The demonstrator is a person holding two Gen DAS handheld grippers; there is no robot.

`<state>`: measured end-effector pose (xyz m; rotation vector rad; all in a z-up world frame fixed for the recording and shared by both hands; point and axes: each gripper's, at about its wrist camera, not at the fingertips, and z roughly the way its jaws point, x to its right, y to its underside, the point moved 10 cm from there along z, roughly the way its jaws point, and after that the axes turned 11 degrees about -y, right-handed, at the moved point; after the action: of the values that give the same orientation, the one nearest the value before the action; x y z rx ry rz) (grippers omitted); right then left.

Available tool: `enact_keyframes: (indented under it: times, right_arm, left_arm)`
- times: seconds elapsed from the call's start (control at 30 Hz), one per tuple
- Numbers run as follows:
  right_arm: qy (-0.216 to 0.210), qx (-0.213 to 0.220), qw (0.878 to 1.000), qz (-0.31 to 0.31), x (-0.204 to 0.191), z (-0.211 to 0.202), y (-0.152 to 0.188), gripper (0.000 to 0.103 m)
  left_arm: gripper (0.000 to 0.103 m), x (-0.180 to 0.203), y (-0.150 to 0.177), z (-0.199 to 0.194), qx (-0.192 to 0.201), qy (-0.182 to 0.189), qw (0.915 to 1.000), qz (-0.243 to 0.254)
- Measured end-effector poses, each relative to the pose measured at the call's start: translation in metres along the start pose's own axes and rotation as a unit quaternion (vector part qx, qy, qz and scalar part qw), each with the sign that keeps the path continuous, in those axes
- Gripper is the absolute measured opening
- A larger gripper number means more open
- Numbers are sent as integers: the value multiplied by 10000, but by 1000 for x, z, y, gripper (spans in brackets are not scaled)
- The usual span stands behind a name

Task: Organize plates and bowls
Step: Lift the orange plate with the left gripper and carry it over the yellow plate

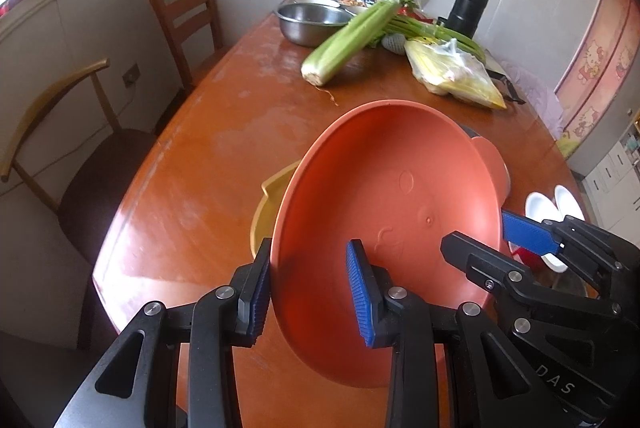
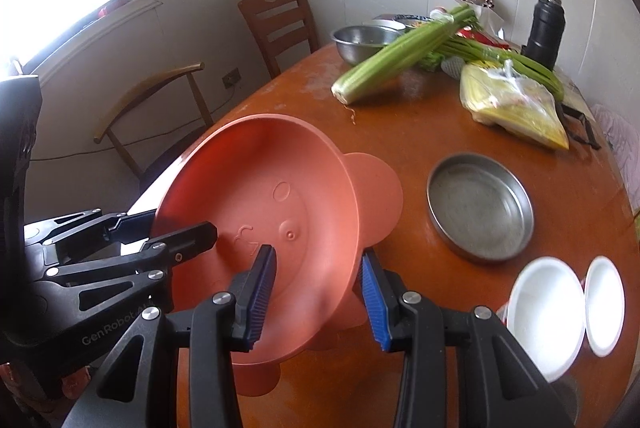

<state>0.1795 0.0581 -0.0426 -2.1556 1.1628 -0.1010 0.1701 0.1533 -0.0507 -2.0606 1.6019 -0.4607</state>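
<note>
Orange bowl (image 1: 392,208) rim between both jaws.

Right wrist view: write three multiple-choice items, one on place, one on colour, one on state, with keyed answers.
1. Where does the round metal tin sit?
A. on the chair
B. on the table, right of the orange bowl
C. inside the orange bowl

2. What colour are the two small dishes at lower right?
A. white
B. green
C. black

3. How is the orange bowl held?
A. lying flat, untouched
B. upside down on the tin
C. tilted, both grippers on its rim

Answers: 1 B, tin stands apart on bare wood. 2 A, both are plain white. 3 C, left gripper and right gripper clamp opposite rim sides.
</note>
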Motion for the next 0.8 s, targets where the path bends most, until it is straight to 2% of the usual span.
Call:
enact_keyframes:
  times: [0.33,0.8]
  right_arm:
    - [58,39,9999,-126,-6,14,-34,43]
    - [81,-570,9983,135,11,59,-6,43]
  left_arm:
    - [35,-14,-28,11,-11,-81,10000,-13]
    - [35,-10,-12,61,-421,-275,9986,151]
